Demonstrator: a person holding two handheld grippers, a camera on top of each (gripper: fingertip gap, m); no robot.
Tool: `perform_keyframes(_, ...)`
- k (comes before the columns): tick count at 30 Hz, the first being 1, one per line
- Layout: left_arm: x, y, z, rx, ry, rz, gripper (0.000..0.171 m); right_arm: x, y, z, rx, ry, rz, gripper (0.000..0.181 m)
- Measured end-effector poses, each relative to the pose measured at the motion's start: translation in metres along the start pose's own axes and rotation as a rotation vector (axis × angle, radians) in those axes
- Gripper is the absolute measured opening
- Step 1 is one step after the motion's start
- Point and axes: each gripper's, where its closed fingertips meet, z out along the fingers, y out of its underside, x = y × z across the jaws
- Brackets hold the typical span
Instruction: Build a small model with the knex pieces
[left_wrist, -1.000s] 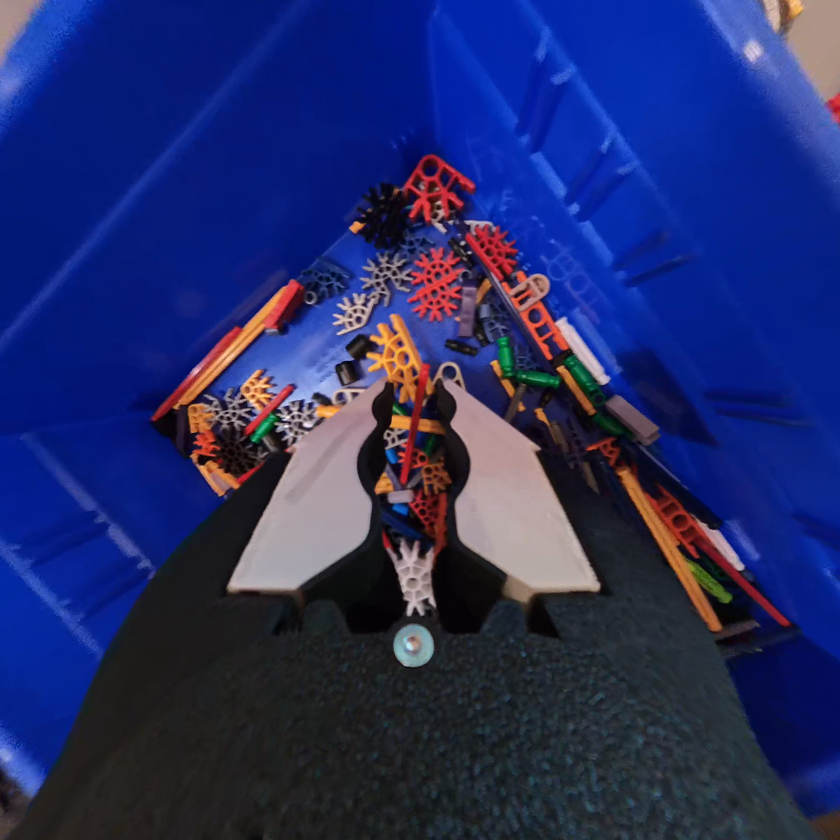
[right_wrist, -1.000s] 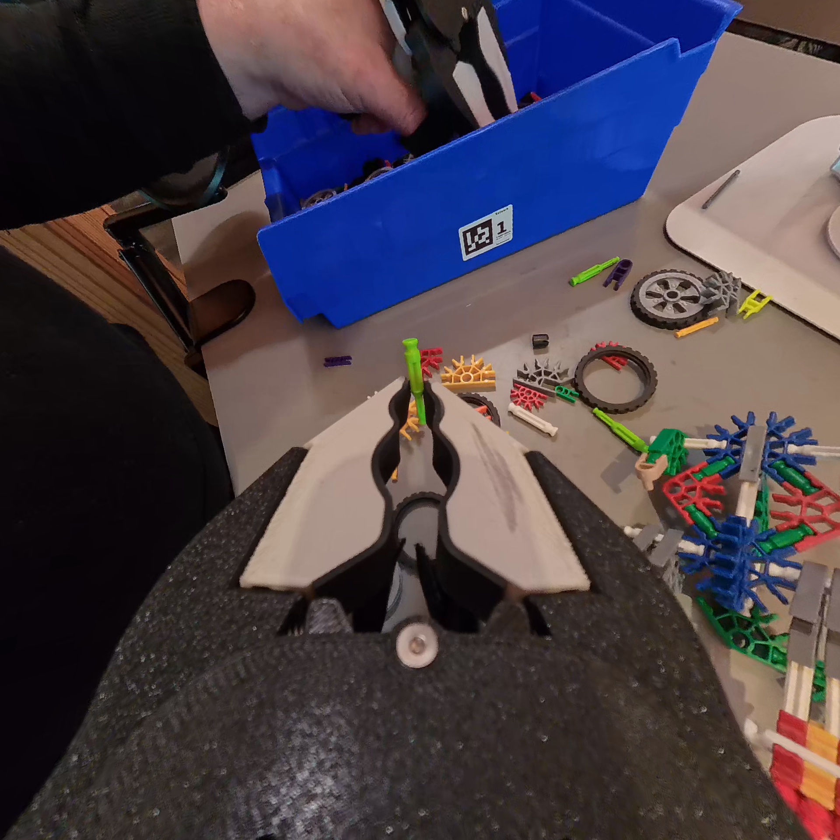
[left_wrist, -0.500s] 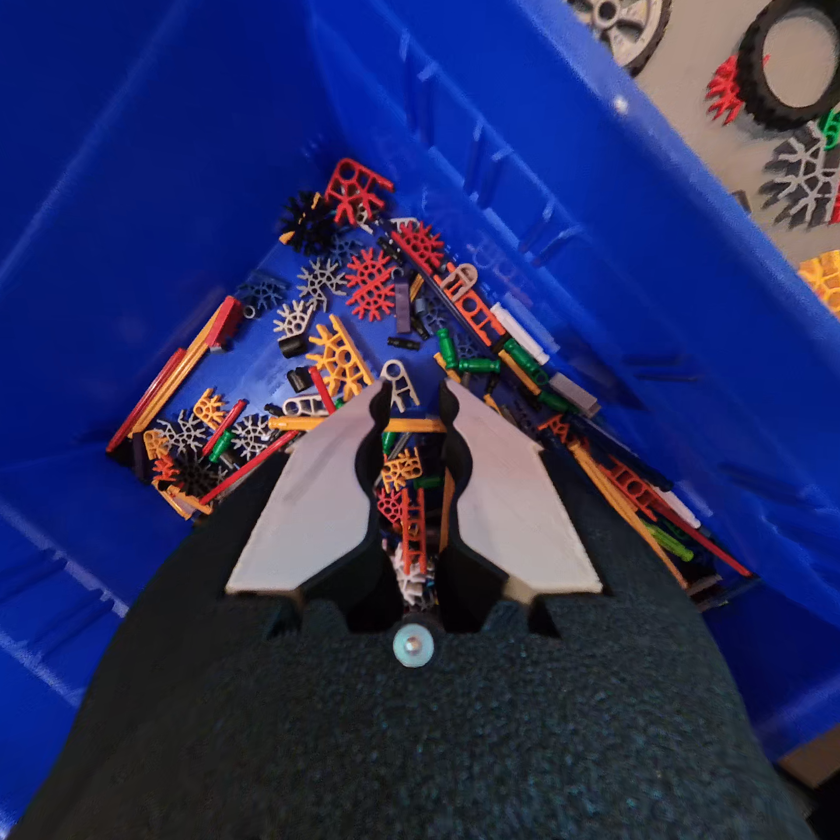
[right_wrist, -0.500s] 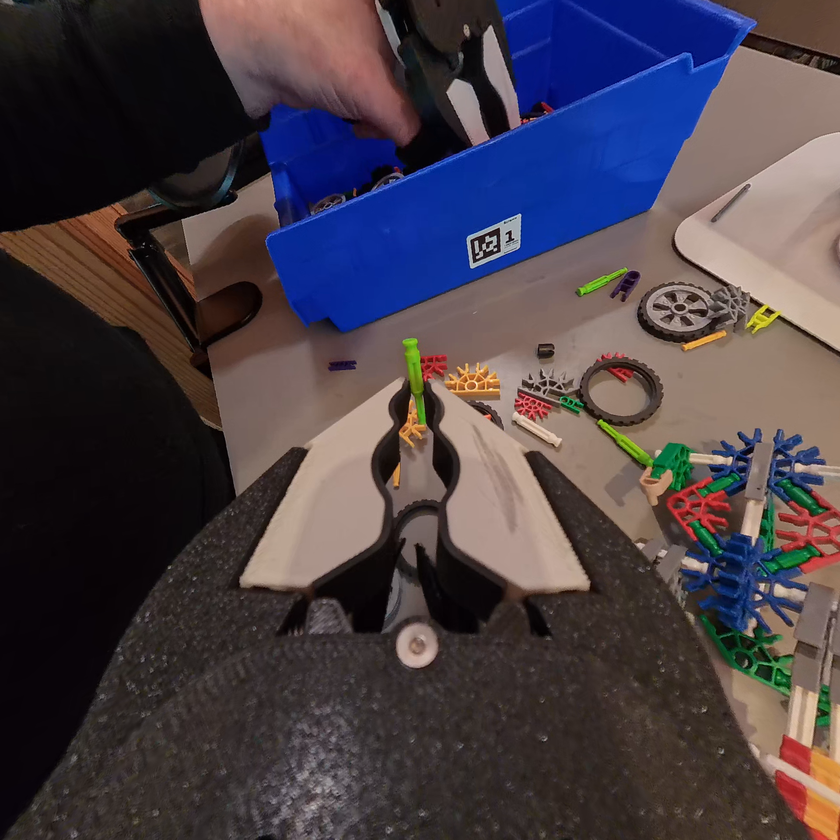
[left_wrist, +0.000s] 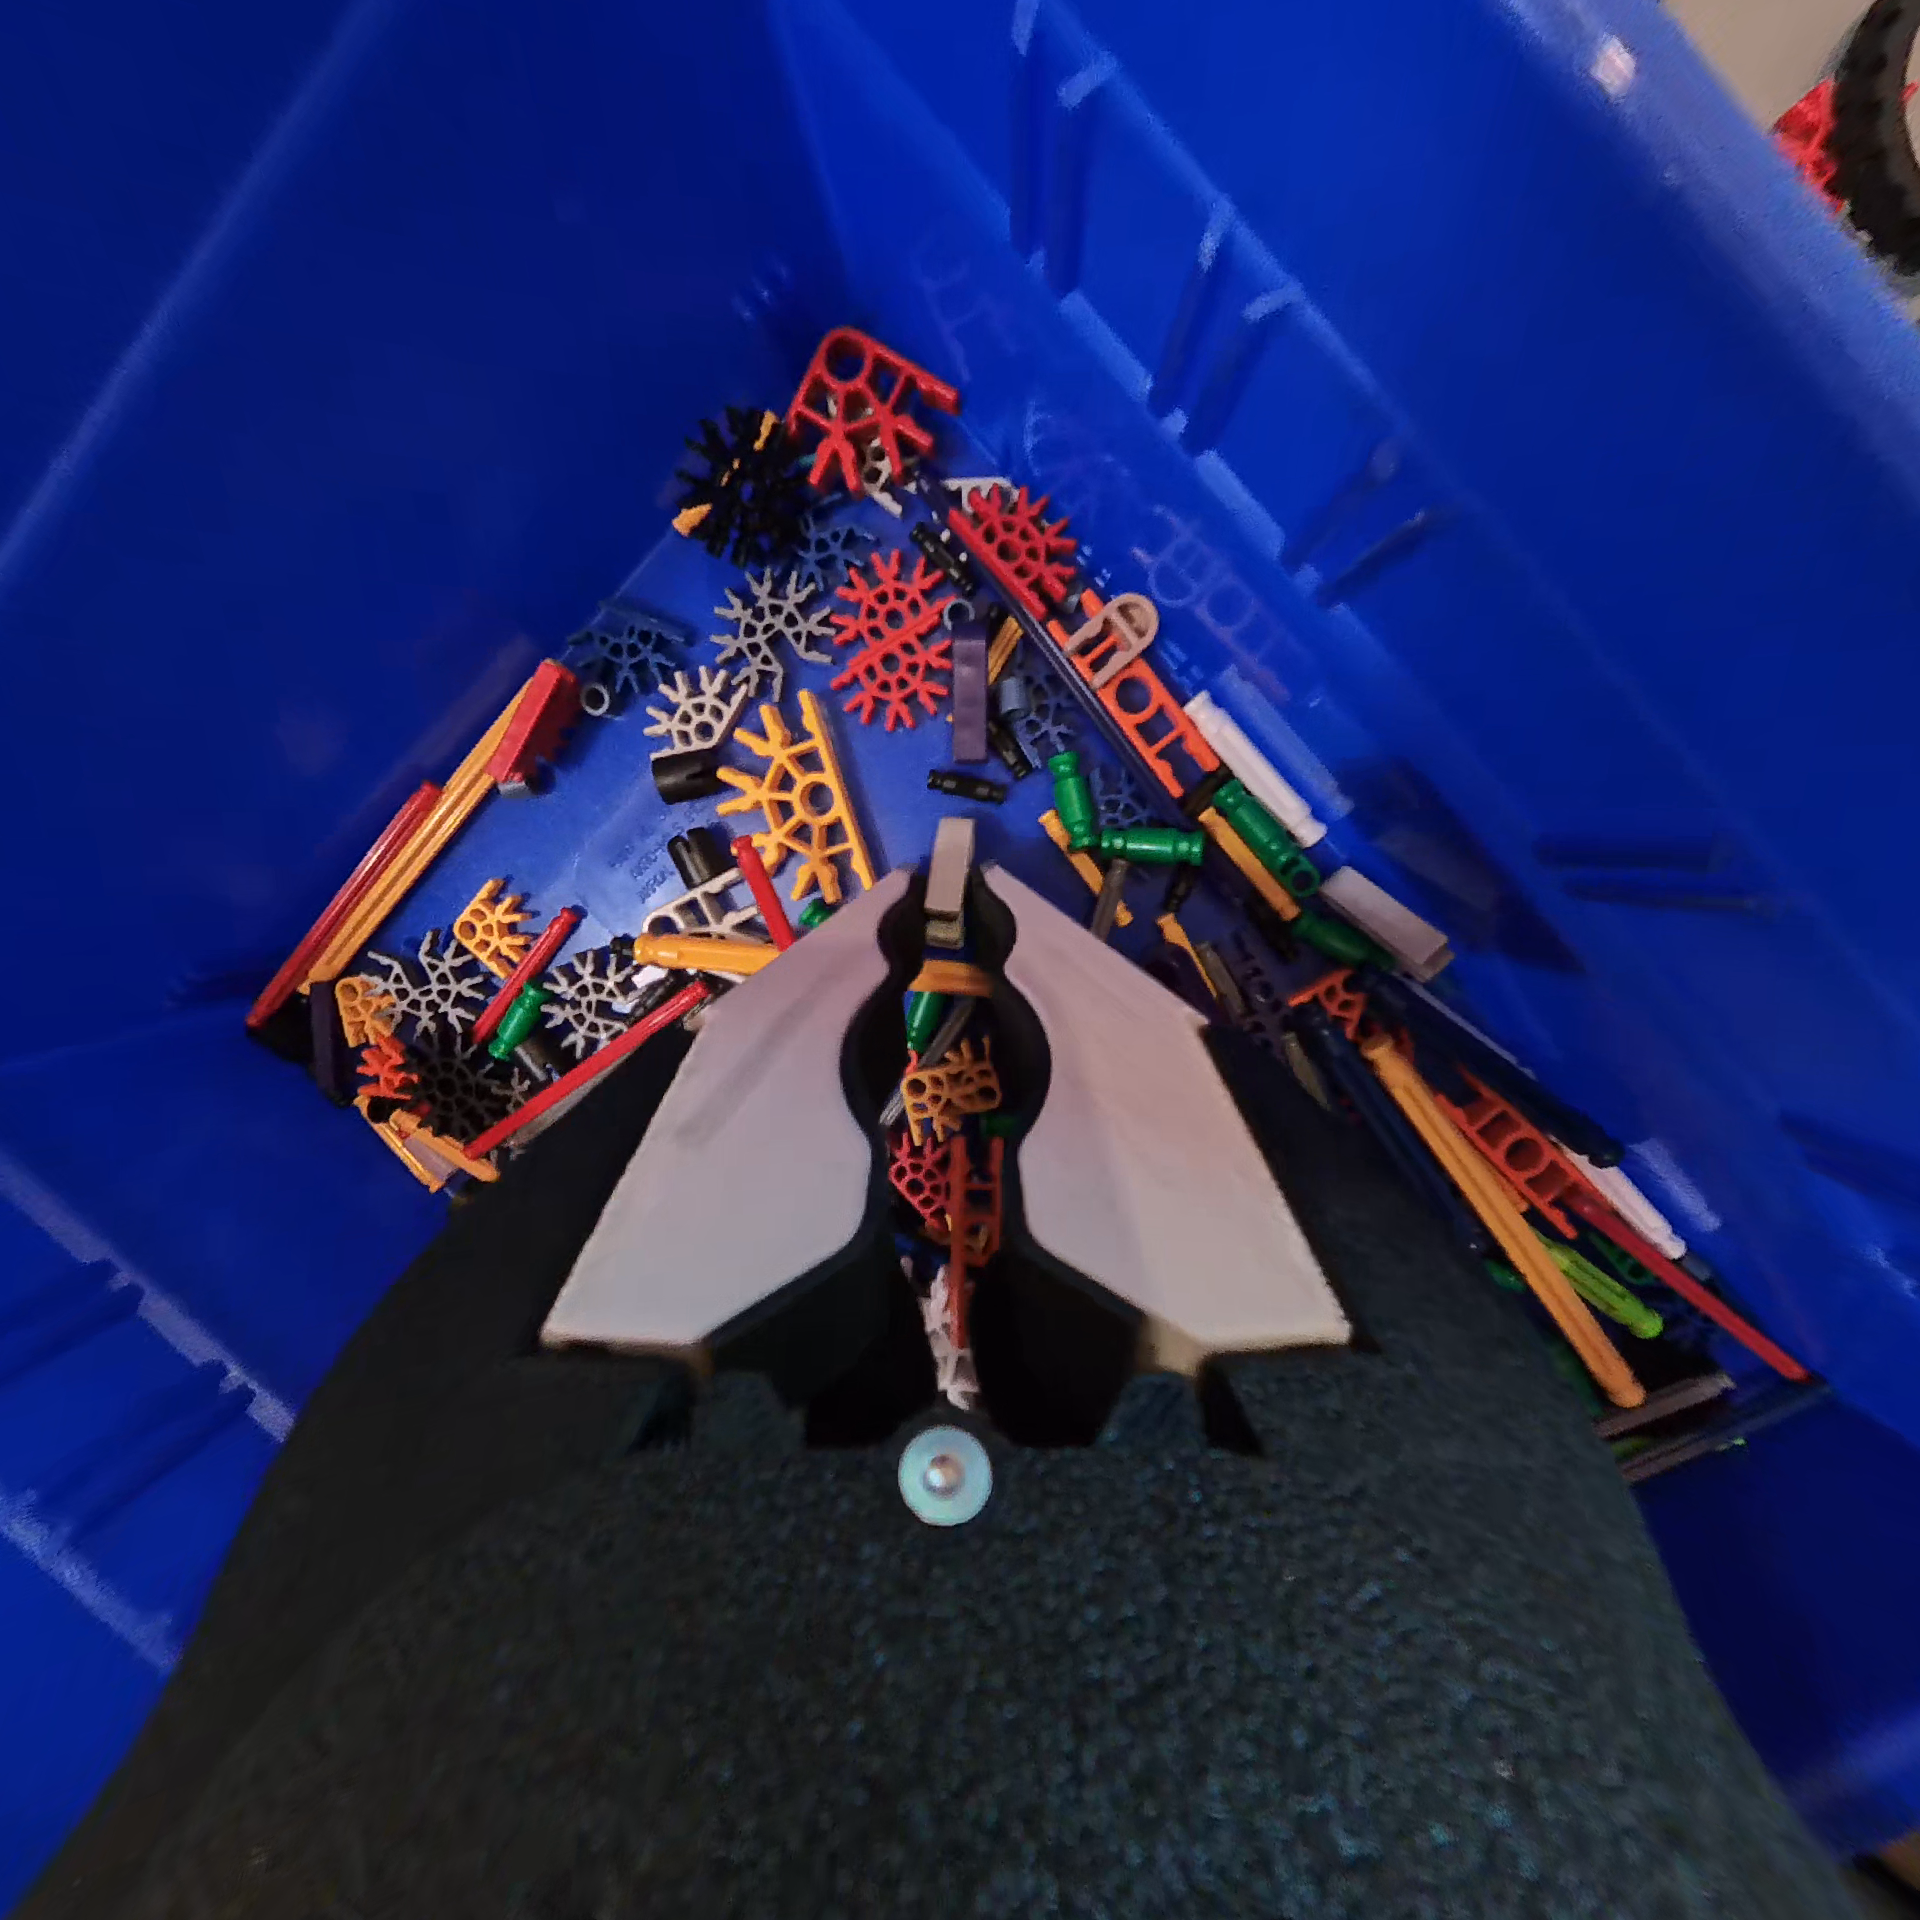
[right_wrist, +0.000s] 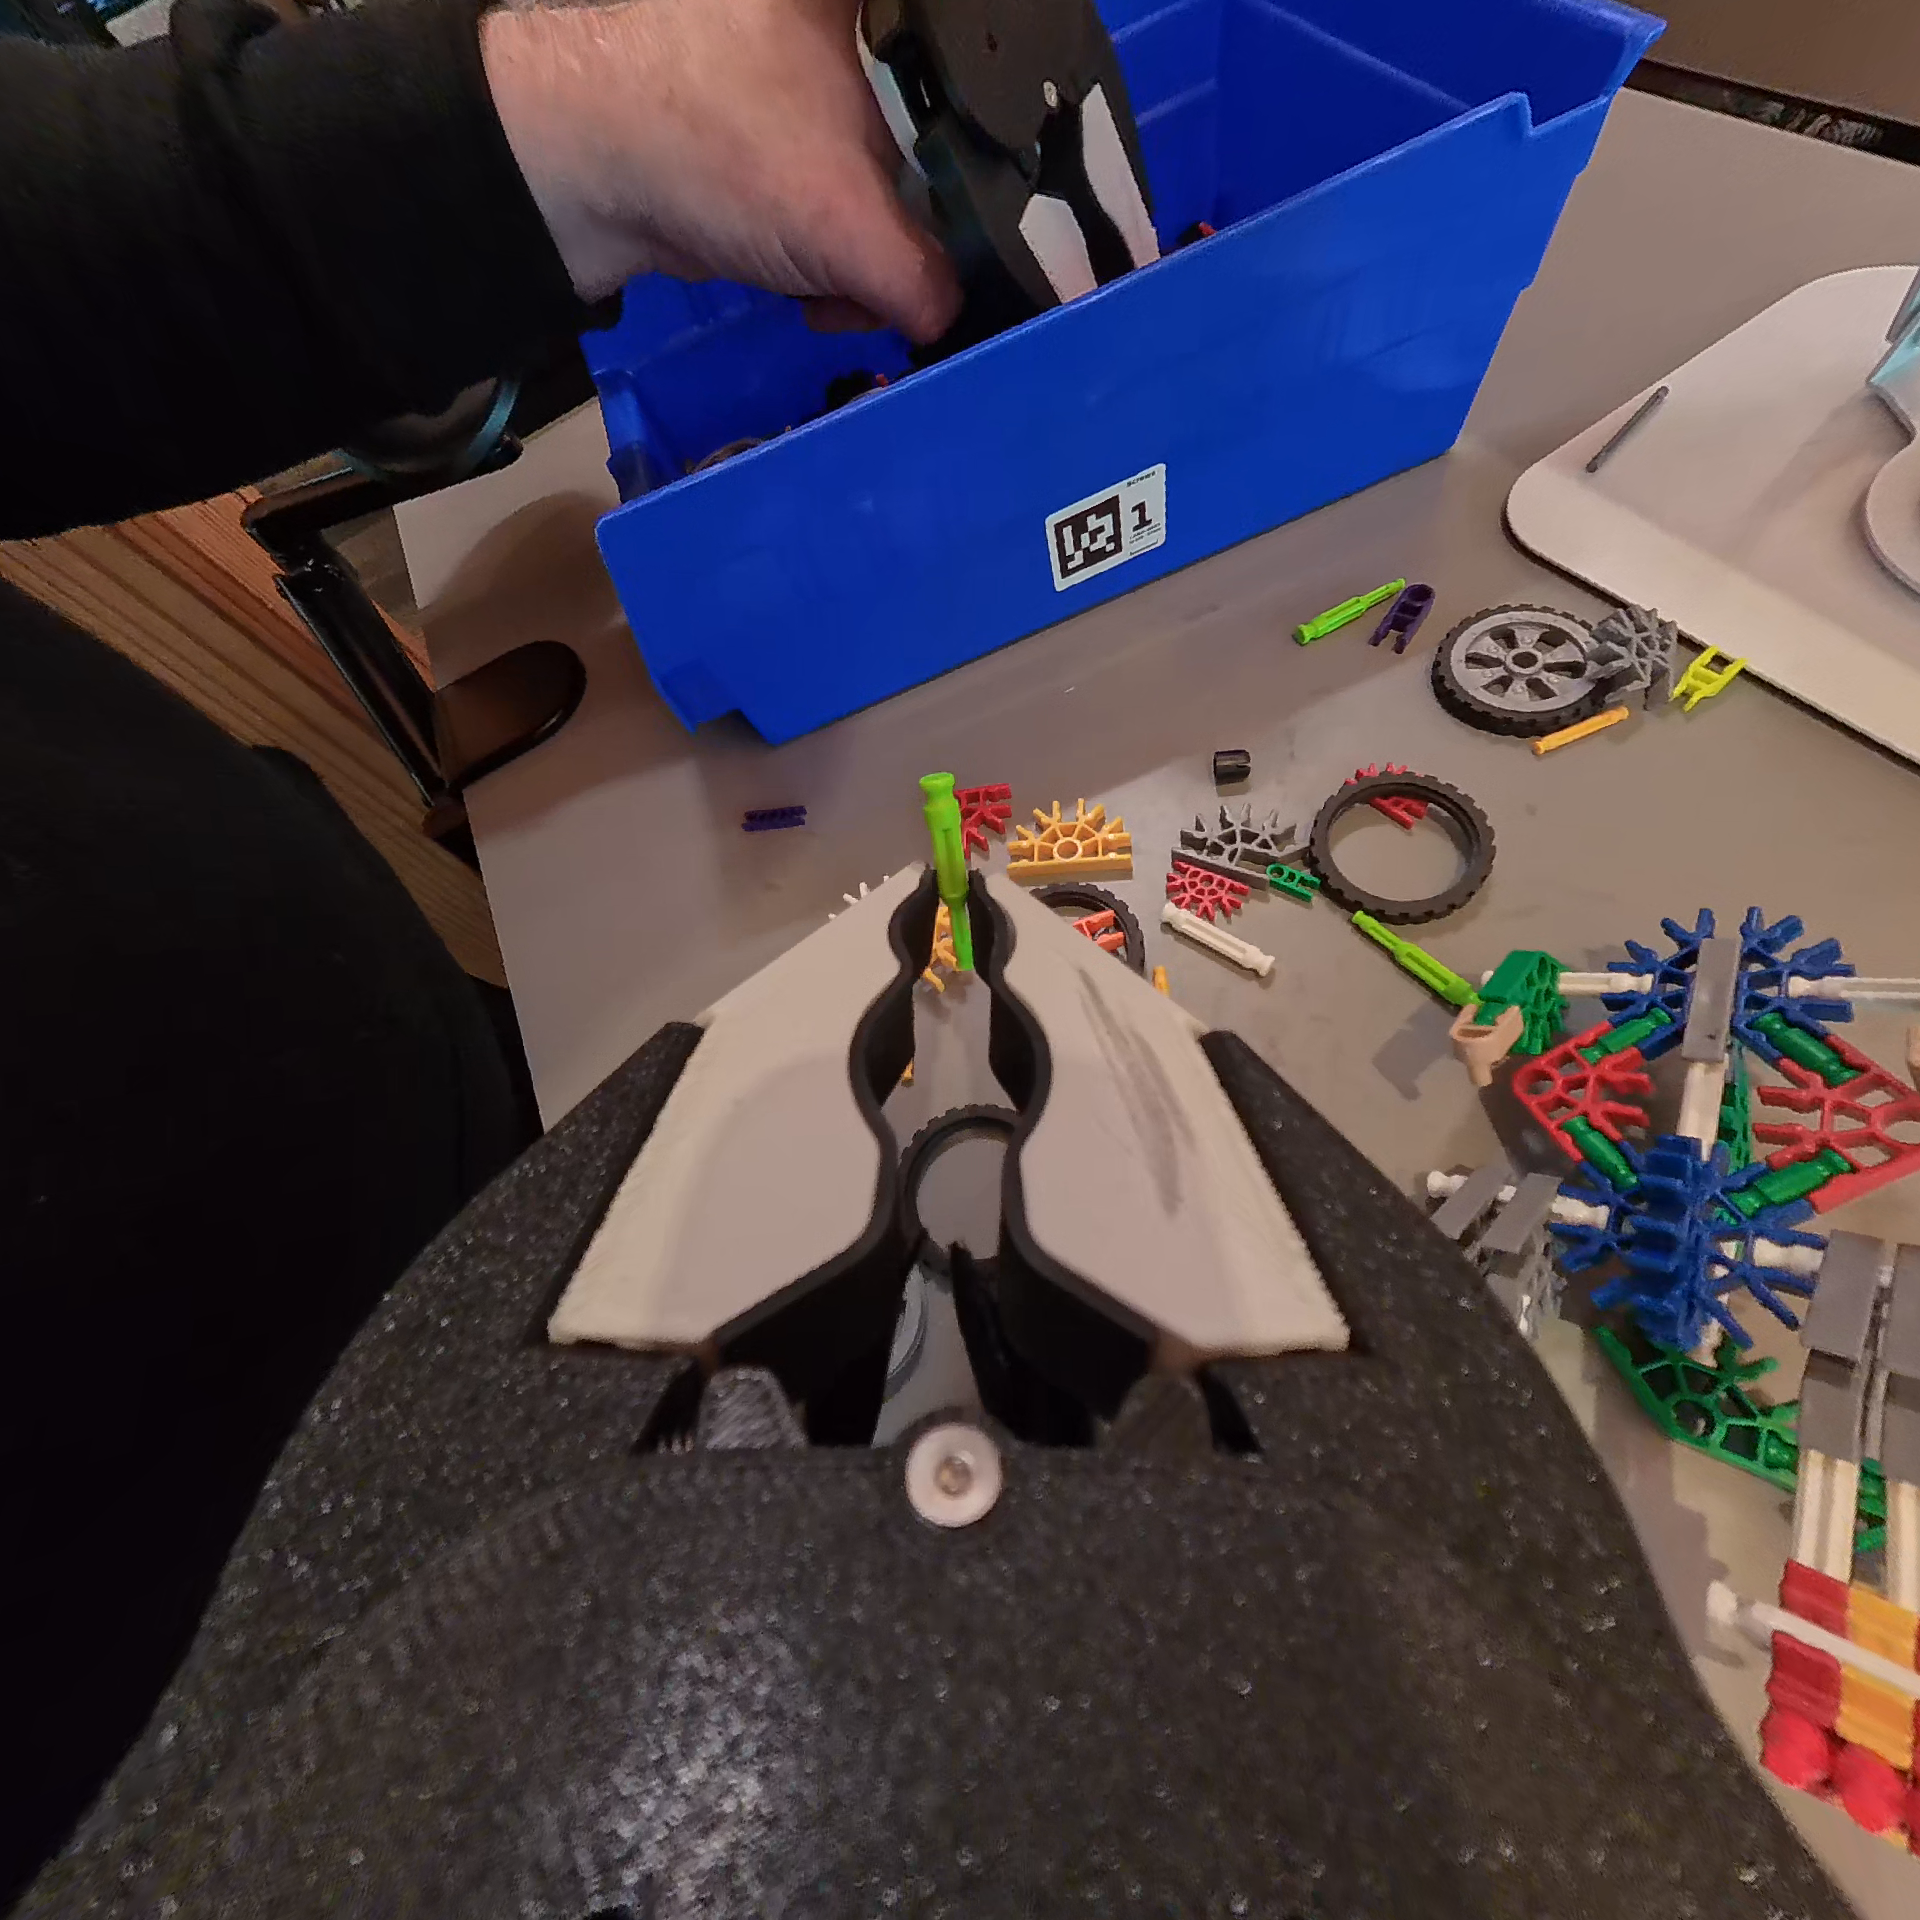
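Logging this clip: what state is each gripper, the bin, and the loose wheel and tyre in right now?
left gripper: shut on a grey piece, inside the bin
right gripper: shut on a green rod, held upright
blue bin: open-topped, parts inside
grey wheel: lying flat on the table
black tyre: lying flat, no hub

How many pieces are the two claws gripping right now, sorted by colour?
Grey: 1, a short grey piece in the left claw, inside the blue bin.
Lime green: 1, a lime-green rod in the right claw, above the table.
Total: 2
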Motion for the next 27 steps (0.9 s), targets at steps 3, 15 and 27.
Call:
perform_keyframes(3, 0.0, 0.001, -0.004, 0.012, -0.007, -0.003, 0.004, 0.0, 0.001, -0.002, 0.0, 0.007, 0.002, 0.005)
perform_keyframes(15, 0.002, -0.01, -0.047, 0.109, -0.005, -0.035, 0.004, -0.001, 0.003, -0.003, -0.003, 0.024, 0.002, 0.005)
perform_keyframes(27, 0.043, -0.074, -0.115, 0.312, 0.029, 0.063, 0.004, 0.017, 0.033, -0.003, -0.089, 0.103, 0.059, 0.005)
